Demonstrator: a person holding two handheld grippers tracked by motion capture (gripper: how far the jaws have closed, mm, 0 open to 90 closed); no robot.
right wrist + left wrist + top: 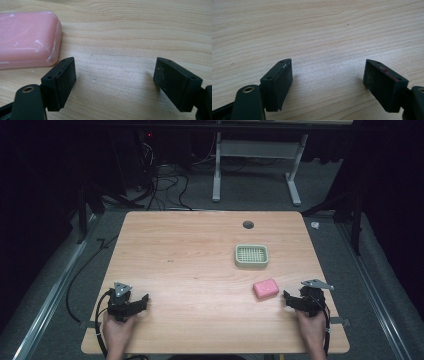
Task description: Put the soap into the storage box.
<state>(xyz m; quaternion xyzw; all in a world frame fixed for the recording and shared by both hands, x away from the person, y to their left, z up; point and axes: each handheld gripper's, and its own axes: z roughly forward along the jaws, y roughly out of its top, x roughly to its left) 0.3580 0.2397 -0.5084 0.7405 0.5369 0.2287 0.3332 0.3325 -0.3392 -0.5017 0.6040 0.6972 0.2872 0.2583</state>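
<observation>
Jaws spread wide on both grippers, nothing between them; left gripper (142,301) rests low near the worktop's front-left corner, aimed across bare wood; right gripper (288,298) sits near the front-right corner, its jaws pointing toward the pink soap bar (265,288).

Soap bar lies flat on the worktop (190,255), right of centre, just beside the right gripper's jaws and not touching them; in the right gripper view the bar (27,38) sits off to the left of the left-hand jaw, outside the gap; whitish scuffs along its rounded edge. Green slotted soap dish (251,256) stands farther back, empty, apart from the bar.

Judged step: reach for the soap with the right gripper, probably to set it in the dish. To do it well: shift the gripper sideways until the bar is centred between the jaws; keep the jaws low and level; close across the bar's shorter width, mid-length; squeeze gently, since soap is likely slick and may squirt out.
</observation>
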